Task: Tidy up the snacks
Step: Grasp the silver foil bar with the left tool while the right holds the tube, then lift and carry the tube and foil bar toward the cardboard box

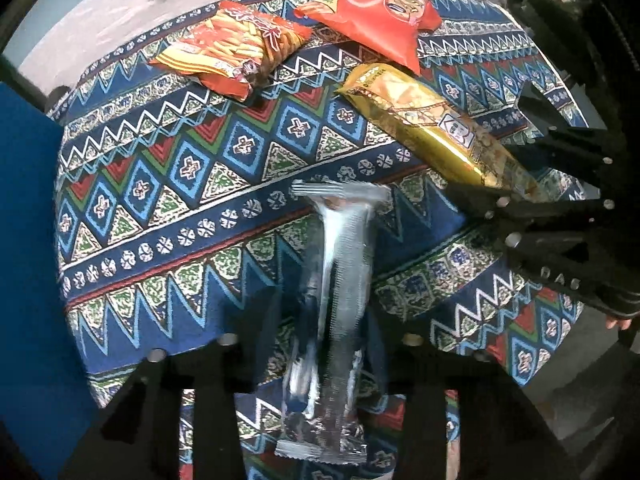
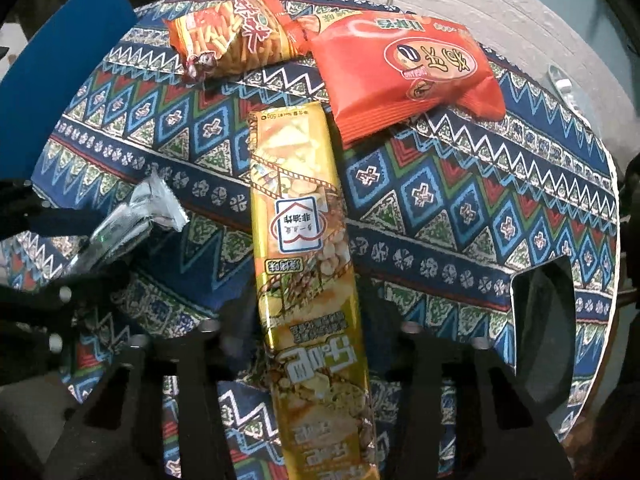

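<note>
Light was even and fairly dim, from overhead; my fingers [image 1: 224, 400] showed as black silhouettes. Both views bowed strongly, with dark corners. The silver packet [image 1: 336, 320] was smeared by motion blur and streaked with white glare. The gold packet [image 2: 304, 264] read sharp, its foil glinting. Soft shadows lay under the orange bag [image 2: 404, 72].

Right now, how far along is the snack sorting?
Nothing looks sorted yet. In hand: the left tool is shut on the silver packet, and the right tool grips the long gold packet. Left: the chip bag and orange bag lie untouched on the patterned tablecloth.
</note>
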Available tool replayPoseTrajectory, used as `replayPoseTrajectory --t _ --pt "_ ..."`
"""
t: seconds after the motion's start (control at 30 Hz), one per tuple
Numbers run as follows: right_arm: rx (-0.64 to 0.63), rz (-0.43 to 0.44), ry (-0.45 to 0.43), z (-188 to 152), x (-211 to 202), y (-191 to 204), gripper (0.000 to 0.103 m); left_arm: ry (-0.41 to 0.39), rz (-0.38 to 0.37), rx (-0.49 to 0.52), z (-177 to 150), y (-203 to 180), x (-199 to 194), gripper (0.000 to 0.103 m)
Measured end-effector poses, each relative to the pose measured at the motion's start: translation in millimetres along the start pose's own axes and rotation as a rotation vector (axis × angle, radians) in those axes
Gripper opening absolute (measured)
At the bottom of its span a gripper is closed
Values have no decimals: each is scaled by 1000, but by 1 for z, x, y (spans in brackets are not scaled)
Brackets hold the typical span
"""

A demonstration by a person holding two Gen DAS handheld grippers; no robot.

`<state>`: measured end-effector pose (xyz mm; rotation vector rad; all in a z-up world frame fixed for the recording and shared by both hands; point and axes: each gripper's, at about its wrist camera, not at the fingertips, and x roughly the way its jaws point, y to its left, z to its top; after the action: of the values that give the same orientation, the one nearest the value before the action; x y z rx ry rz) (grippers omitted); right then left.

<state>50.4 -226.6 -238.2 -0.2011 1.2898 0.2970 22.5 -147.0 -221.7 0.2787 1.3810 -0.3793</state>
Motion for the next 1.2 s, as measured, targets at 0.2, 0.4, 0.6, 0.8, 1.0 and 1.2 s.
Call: replayPoseTrajectory --t 0.2,0.4,0.6,0.8,1.0,1.2 --pt "-7 7 6 -8 -13 16 30 -14 7 -7 -10 16 -8 28" --pt "-6 19 1 -14 -39 29 30 -46 25 -2 -18 28 -27 28" --pt "9 24 -23 -12 -69 28 30 -93 47 18 -32 38 -60 28" --pt "28 35 -55 -21 -98 26 30 -139 73 35 -35 38 -88 28" --pt "42 55 -86 -12 -113 23 30 -183 98 27 -28 43 -101 28" --pt "28 77 -128 -1 -132 33 30 -225 104 2 -26 56 -121 28"
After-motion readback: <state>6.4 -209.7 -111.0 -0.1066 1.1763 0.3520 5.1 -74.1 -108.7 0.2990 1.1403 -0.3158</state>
